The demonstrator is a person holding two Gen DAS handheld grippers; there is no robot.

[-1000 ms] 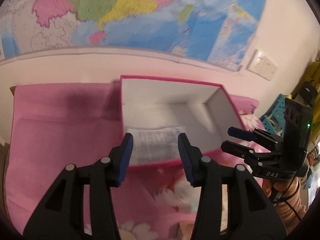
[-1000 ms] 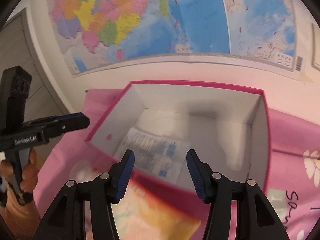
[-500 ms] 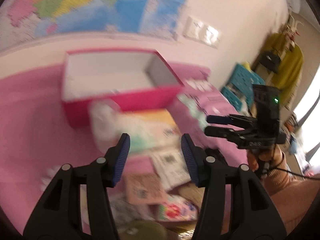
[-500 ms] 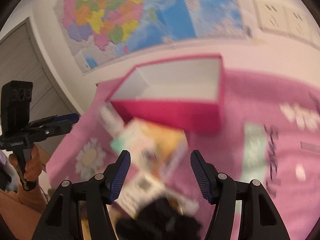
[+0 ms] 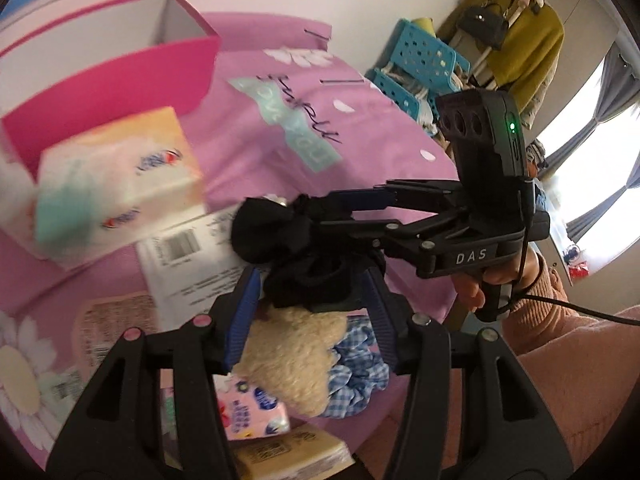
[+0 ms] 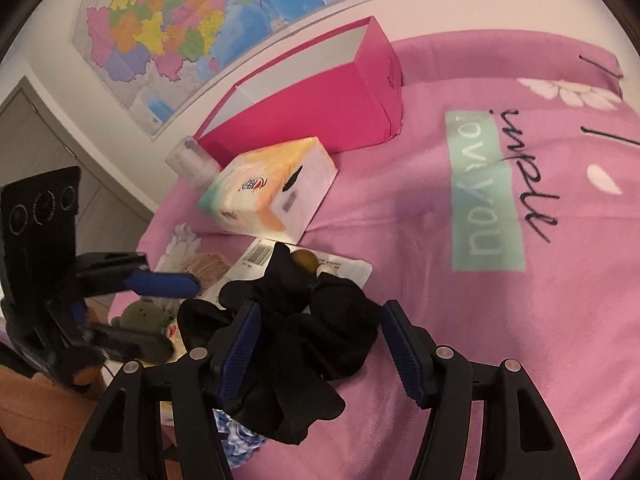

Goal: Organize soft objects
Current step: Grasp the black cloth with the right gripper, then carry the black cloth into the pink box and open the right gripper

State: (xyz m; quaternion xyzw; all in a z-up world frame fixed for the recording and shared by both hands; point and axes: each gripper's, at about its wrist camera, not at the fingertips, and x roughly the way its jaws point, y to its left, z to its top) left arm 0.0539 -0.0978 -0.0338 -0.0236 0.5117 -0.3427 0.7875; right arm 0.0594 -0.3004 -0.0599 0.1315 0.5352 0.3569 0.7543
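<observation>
Item: black scrunchie (image 6: pixel 304 340), ruffled dark fabric, bunched, lying on the pink bedspread (image 6: pixel 420 208) well in front of the pink box (image 6: pixel 320 92).

My right gripper (image 6: pixel 320 354) stands over it with its jaws apart, the fabric between them; the pads do not visibly press it. Those jaws have just been opening. My left gripper (image 5: pixel 308 320) has its jaws parted too, above the cream fleece piece (image 5: pixel 296 356) and the near edge of the scrunchie (image 5: pixel 280 240); nothing is clamped.

Around the scrunchie: a blue gingham scrunchie (image 5: pixel 356 372) just beside and partly under the fleece; a printed white packet (image 6: pixel 320 262) beneath the far edge; a tissue pack (image 6: pixel 272 188) between it and the box; a clear round container (image 6: pixel 192 160) touching the box's near corner; a small green plush (image 6: pixel 144 316) to the left.

Surface: pink bedspread with daisies and lettering. Room: a wall map (image 6: pixel 180 20) behind the box, a blue perforated basket (image 5: pixel 424 56) and a yellow garment (image 5: pixel 524 28) beyond the bed.
</observation>
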